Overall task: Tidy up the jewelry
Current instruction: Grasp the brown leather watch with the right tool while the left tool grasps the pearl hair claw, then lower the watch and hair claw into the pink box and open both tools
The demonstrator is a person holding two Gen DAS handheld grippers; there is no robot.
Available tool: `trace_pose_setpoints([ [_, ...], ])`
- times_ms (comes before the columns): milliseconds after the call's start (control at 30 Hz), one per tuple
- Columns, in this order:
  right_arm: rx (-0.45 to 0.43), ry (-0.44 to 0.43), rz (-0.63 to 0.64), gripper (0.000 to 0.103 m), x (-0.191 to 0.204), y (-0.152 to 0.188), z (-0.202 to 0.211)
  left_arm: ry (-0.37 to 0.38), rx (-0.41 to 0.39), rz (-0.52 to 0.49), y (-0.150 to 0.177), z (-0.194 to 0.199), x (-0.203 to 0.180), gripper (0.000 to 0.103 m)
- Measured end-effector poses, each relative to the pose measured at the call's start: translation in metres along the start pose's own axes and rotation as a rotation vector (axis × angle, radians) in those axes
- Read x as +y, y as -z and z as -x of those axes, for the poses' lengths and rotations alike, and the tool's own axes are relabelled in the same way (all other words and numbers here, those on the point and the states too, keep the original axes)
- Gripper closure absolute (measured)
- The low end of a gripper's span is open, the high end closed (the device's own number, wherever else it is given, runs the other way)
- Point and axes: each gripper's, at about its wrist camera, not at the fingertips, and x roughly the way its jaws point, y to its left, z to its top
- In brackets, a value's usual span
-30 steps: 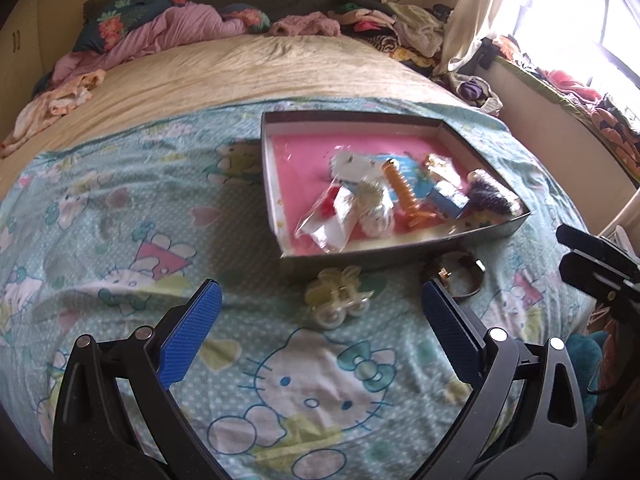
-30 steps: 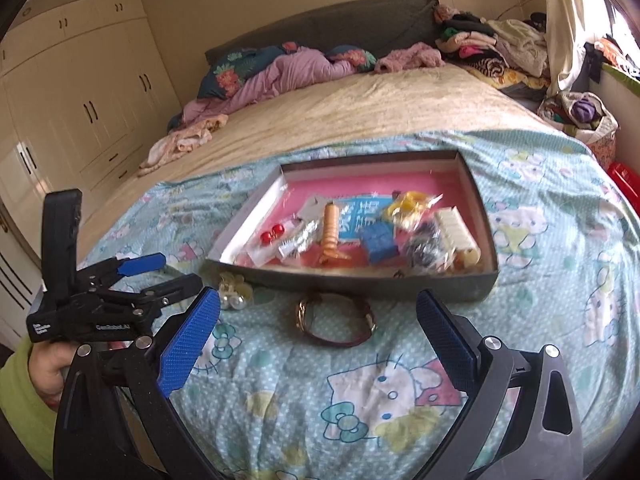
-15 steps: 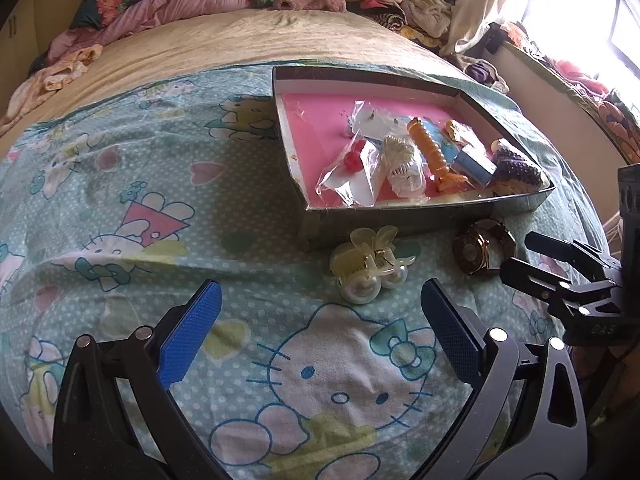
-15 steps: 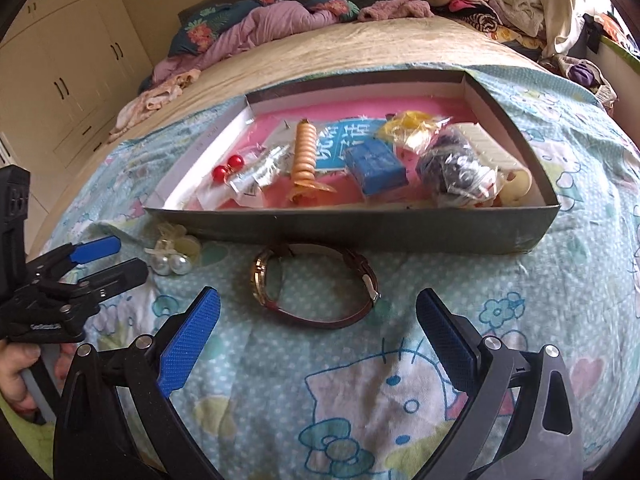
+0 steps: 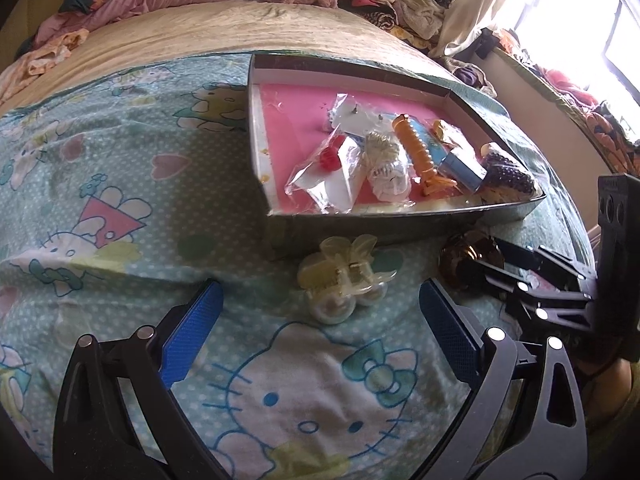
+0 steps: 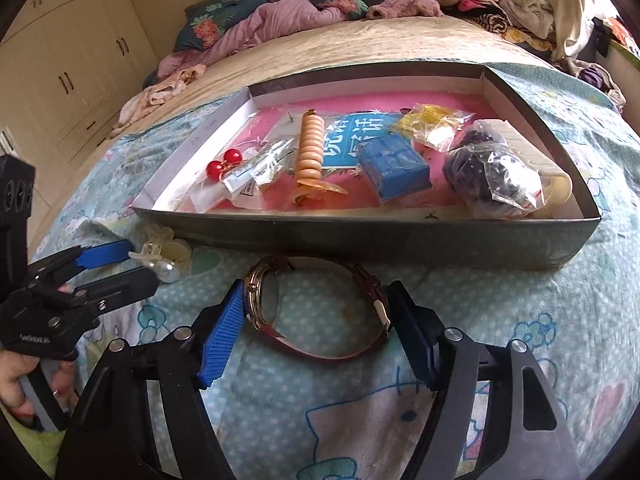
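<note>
A shallow box (image 6: 360, 236) with a pink floor lies on the bed and holds several small jewelry items in bags. A wristwatch (image 6: 320, 312) with a dark red strap lies on the sheet just in front of the box. My right gripper (image 6: 320, 328) has its blue pads on both sides of the watch, close to it or touching it. A pale yellow hair claw with pearls (image 5: 344, 280) lies left of the watch. My left gripper (image 5: 320, 332) is open and empty, just short of the claw. The watch (image 5: 468, 256) and the right gripper (image 5: 520, 276) also show in the left wrist view.
The box (image 5: 360, 224) contains red earrings (image 6: 224, 164), an orange spiral clip (image 6: 312, 148), a blue case (image 6: 396, 168) and a bag of dark beads (image 6: 492, 176). Clothes pile up at the bed's head (image 6: 280, 20). Wardrobes (image 6: 60, 60) stand at left.
Both grippers have moved forward and down. The right one has narrowed around the watch. The left one has come closer to the hair claw and stays open.
</note>
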Motion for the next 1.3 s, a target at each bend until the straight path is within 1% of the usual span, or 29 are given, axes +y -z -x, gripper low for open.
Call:
trace_pose_setpoints([
  [67, -0.003, -0.013, -0.005, 0.034, -0.002, 0.002, 0.006, 0.002, -0.003, 0.002, 0.000, -0.004, -0.004, 0.024],
  [100, -0.007, -0.019, -0.009, 0.034, -0.004, 0.003, 0.009, -0.004, -0.002, -0.001, -0.001, -0.005, -0.007, 0.027],
  [133, -0.011, -0.024, -0.013, 0.034, -0.003, 0.004, 0.012, -0.016, -0.002, -0.004, -0.001, -0.008, -0.009, 0.034],
  [167, -0.018, -0.032, -0.017, 0.034, -0.004, 0.005, 0.018, -0.020, -0.004, -0.006, -0.001, -0.010, -0.011, 0.047],
  [200, -0.024, -0.037, -0.016, 0.034, -0.005, 0.006, 0.022, -0.028, -0.007, -0.010, -0.001, -0.011, -0.013, 0.054],
  [233, -0.028, -0.040, -0.016, 0.034, -0.005, 0.007, 0.025, -0.052, -0.011, -0.025, -0.001, -0.012, -0.015, 0.063],
  [367, -0.063, -0.062, -0.007, 0.034, -0.002, 0.006, 0.044, -0.067, -0.025, -0.068, 0.002, -0.010, -0.019, 0.063],
  [500, -0.098, -0.069, 0.009, 0.034, 0.001, 0.005, 0.060, -0.031, -0.041, -0.071, 0.002, 0.007, -0.021, 0.063],
  [733, -0.162, -0.055, 0.034, 0.034, -0.001, -0.011, 0.081, -0.008, -0.115, -0.113, -0.020, 0.034, -0.035, 0.063],
  [967, -0.215, -0.015, 0.032, 0.034, -0.017, -0.036, 0.091, -0.017, -0.145, -0.145, -0.049, 0.032, -0.044, 0.063],
  [1167, -0.222, 0.015, 0.034, 0.034, -0.030, -0.054, 0.086, -0.019, -0.154, -0.147, -0.067, 0.024, -0.048, 0.063],
  [1300, -0.211, 0.031, 0.044, 0.034, -0.034, -0.065, 0.077, -0.018, -0.148, -0.146, -0.075, 0.014, -0.051, 0.063],
])
